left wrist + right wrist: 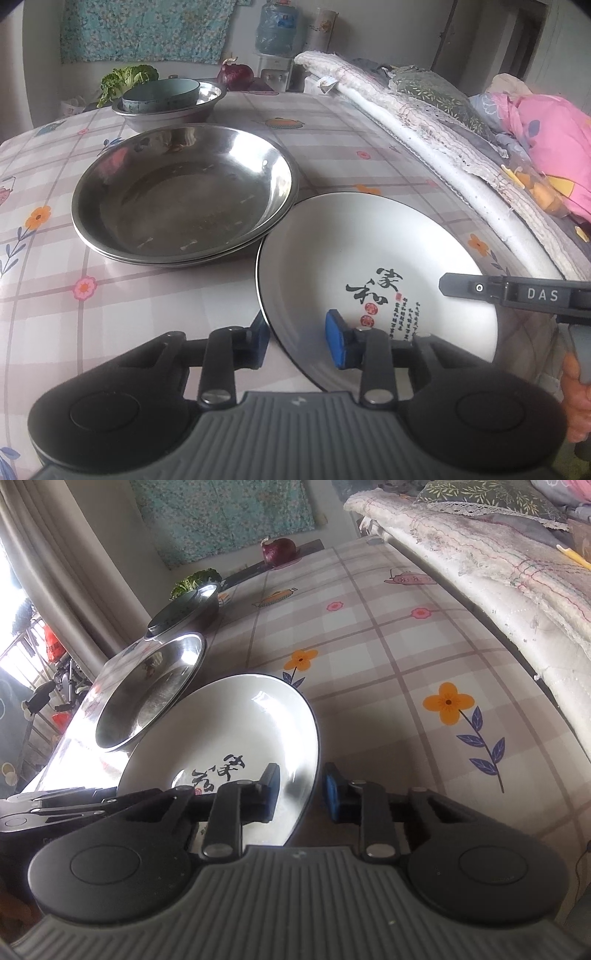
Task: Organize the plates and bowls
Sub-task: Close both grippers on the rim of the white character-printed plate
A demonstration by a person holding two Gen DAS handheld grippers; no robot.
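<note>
A white plate [369,251] with a black rim and black calligraphy lies on the checked tablecloth [92,325], its far-left edge against a stack of two steel plates [184,192]. My left gripper [297,339] is shut on its near-left rim, one blue pad inside the plate and the other under the rim. My right gripper [303,794] is shut on the opposite rim of the white plate [229,731]; one of its fingers [465,287] reaches over that rim from the right. Farther back, a teal bowl [162,96] sits in a steel basin [212,101].
A red onion [236,75] and leafy greens [125,79] lie at the table's far end, with a water dispenser [277,33] behind. Folded quilts [424,122] and pink cloth [546,133] run along the table's right edge. The steel plates [147,694] sit near the left edge.
</note>
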